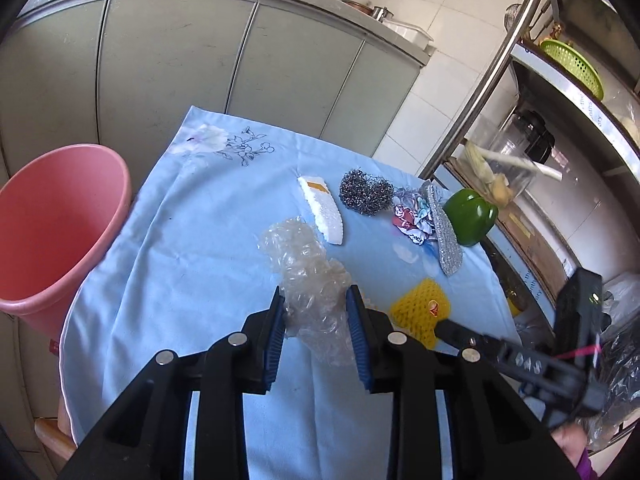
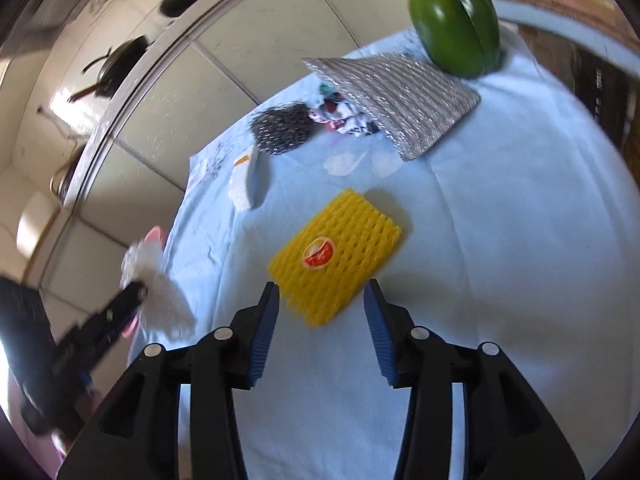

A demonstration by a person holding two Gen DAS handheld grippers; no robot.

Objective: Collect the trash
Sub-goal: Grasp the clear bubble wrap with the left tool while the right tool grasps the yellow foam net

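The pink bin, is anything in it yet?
Apparently empty: the pink bin shows only bare inner wall, though its bottom is hidden.

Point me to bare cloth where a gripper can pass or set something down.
Free: blue tablecloth between pink bucket and bubble wrap; also cloth right of the yellow foam net. Crowded: far edge, where foam piece, steel scourer, crumpled wrapper, silver sponge and green pepper bunch together.

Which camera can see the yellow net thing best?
The right wrist view. There the yellow foam net lies whole on the blue cloth, just ahead of the open right gripper, its round orange sticker facing up. In the left wrist view the yellow foam net is partly hidden behind gripper fingers.
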